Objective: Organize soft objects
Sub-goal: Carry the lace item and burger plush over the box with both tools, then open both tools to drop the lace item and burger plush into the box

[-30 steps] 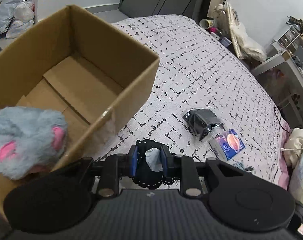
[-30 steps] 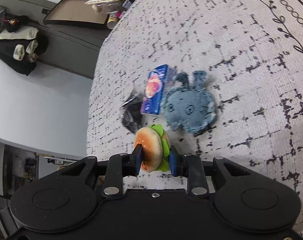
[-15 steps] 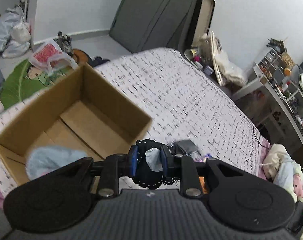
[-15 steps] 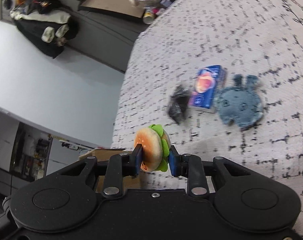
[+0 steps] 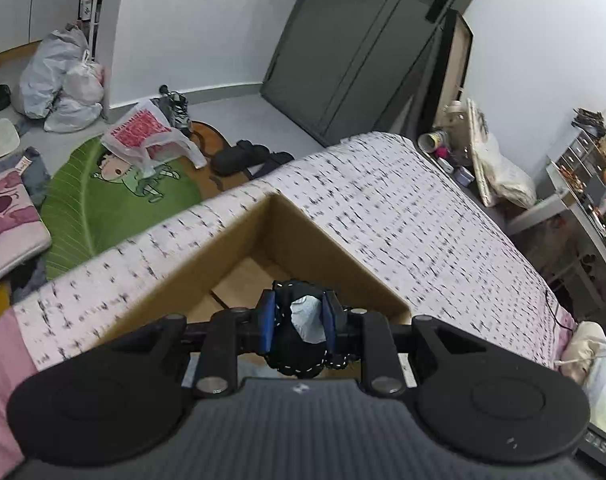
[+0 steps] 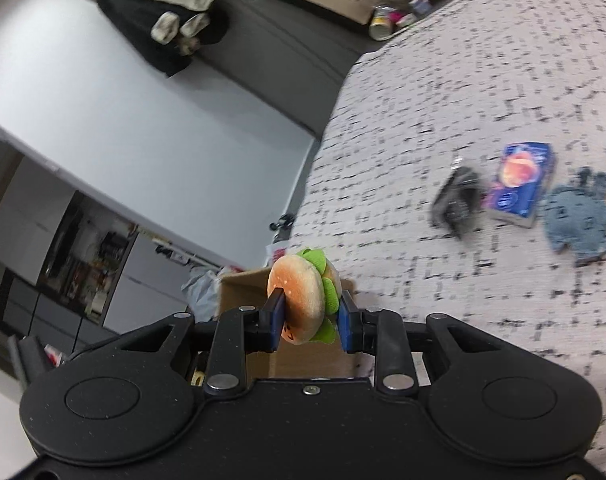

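Note:
My left gripper (image 5: 298, 322) is shut on a small black soft toy with a pale blue patch (image 5: 303, 328), held over the open cardboard box (image 5: 239, 240) on the bed. My right gripper (image 6: 309, 314) is shut on a plush hamburger (image 6: 303, 300), held above the box's corner (image 6: 239, 284). A flat blue plush (image 6: 579, 220), a blue packet (image 6: 519, 188) and a black wrapped item (image 6: 457, 200) lie on the bedspread in the right wrist view. The grey plush in the box is hidden behind my left gripper.
The bed (image 5: 403, 208) has a white cover with black dashes. Bags (image 5: 63, 80), a green mat (image 5: 103, 200) and shoes (image 5: 243, 156) lie on the floor beyond the box. A dark door (image 5: 343, 48) and cluttered shelves (image 5: 583, 168) stand at the far side.
Both grippers have risen and tilted upward, each holding its toy. The left one moved over the box, hiding the grey plush. The right one swung left, bringing the box into view.

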